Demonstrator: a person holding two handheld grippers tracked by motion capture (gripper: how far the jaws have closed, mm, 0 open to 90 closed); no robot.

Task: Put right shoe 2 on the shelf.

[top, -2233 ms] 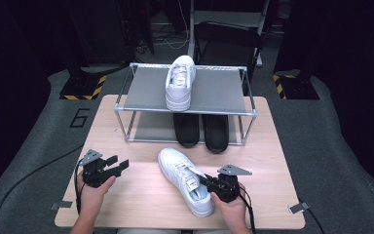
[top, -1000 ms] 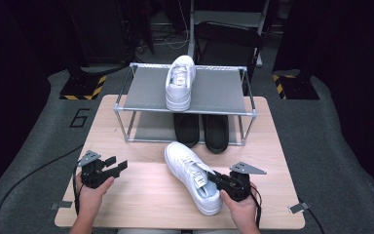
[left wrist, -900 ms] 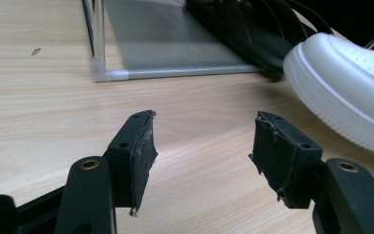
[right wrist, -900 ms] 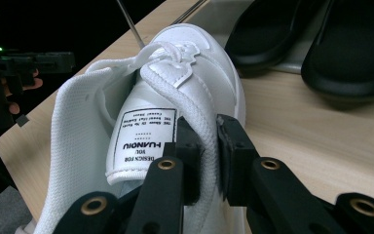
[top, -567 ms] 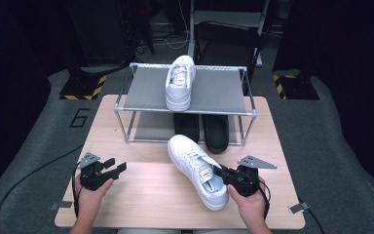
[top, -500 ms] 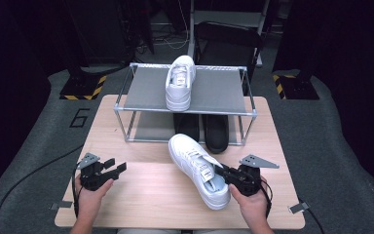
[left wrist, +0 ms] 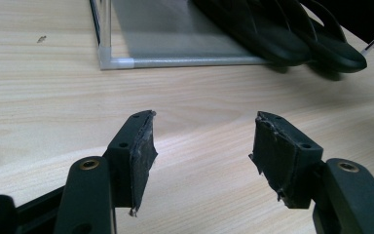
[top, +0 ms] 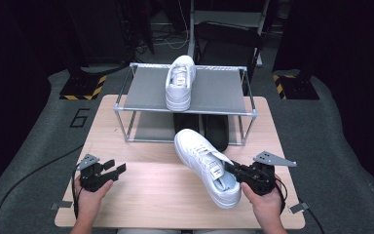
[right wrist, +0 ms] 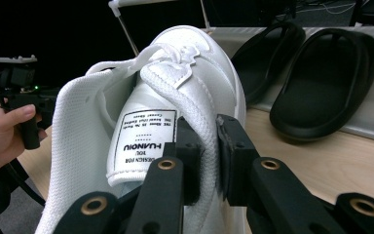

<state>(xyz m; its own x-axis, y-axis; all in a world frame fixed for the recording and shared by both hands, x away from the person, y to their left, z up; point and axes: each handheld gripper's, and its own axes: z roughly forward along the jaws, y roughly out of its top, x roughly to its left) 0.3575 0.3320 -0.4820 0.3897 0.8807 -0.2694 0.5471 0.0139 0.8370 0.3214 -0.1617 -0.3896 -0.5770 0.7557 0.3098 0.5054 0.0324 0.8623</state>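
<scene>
My right gripper (top: 233, 170) (right wrist: 208, 146) is shut on the collar edge of a white sneaker (top: 206, 165) (right wrist: 170, 102), lifted above the wooden table (top: 151, 195) with its toe pointing toward the rack. A second white sneaker (top: 180, 81) lies on top of the grey metal shoe rack (top: 151, 87). Two black slippers (top: 214, 127) (right wrist: 316, 87) (left wrist: 292, 34) sit on the lower level under it. At the table's left front my left gripper (top: 113, 168) (left wrist: 202, 141) rests low, open, with nothing between its pads.
The rack's front legs and lower rail (left wrist: 126, 62) stand close ahead of the left gripper. A person's hand (right wrist: 2, 131) holding the other gripper appears at the left of the right gripper view. Dark floor with hazard tape (top: 83, 90) surrounds the table.
The right gripper has risen and moved right and toward the rack with the sneaker, lifting it off the table. The left gripper has stayed in place.
</scene>
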